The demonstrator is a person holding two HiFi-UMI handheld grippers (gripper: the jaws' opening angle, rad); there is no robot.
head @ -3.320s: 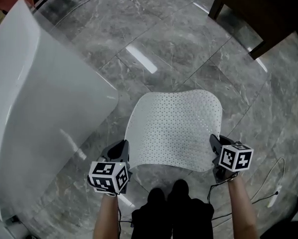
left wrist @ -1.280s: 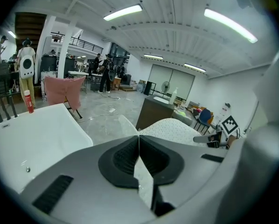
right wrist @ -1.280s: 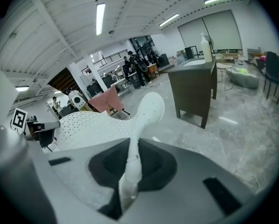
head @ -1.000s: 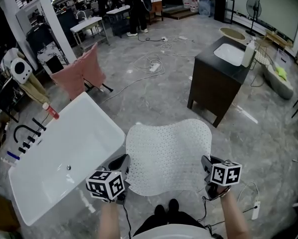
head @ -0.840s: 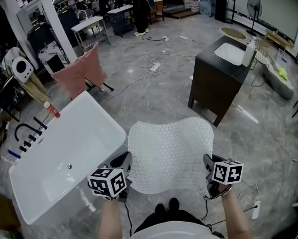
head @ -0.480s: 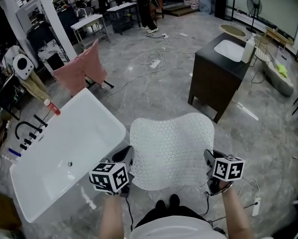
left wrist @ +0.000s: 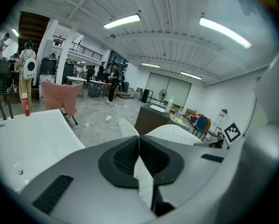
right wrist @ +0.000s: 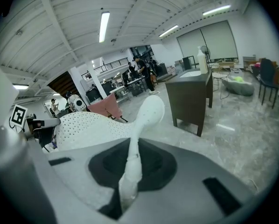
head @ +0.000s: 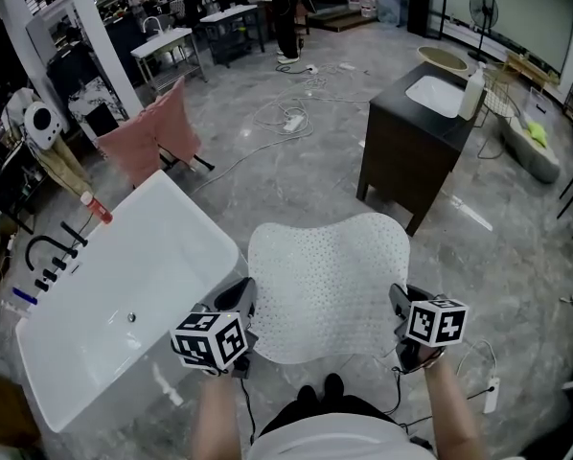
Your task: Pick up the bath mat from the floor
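The white perforated bath mat [head: 327, 286] hangs in the air, spread flat between my two grippers, well above the grey marble floor. My left gripper [head: 240, 307] is shut on its near left corner, and my right gripper [head: 400, 312] is shut on its near right corner. In the left gripper view the mat's edge [left wrist: 142, 176] runs pinched through the closed jaws of the left gripper [left wrist: 139, 153]. In the right gripper view the right gripper [right wrist: 131, 164] clamps the mat's thick edge [right wrist: 146, 113], which curls upward beyond the jaws.
A white bathtub [head: 104, 305] stands close at the left, with a black tap [head: 45, 257] and a red bottle [head: 93, 207]. A dark vanity cabinet [head: 416, 151] with a sink stands ahead right. Pink cloth [head: 157, 132] hangs on a rack; cables lie on the floor.
The mat has come up off the floor since the earliest frame, and the head has lifted to show the room. Over the last second both grippers and the mat barely move.
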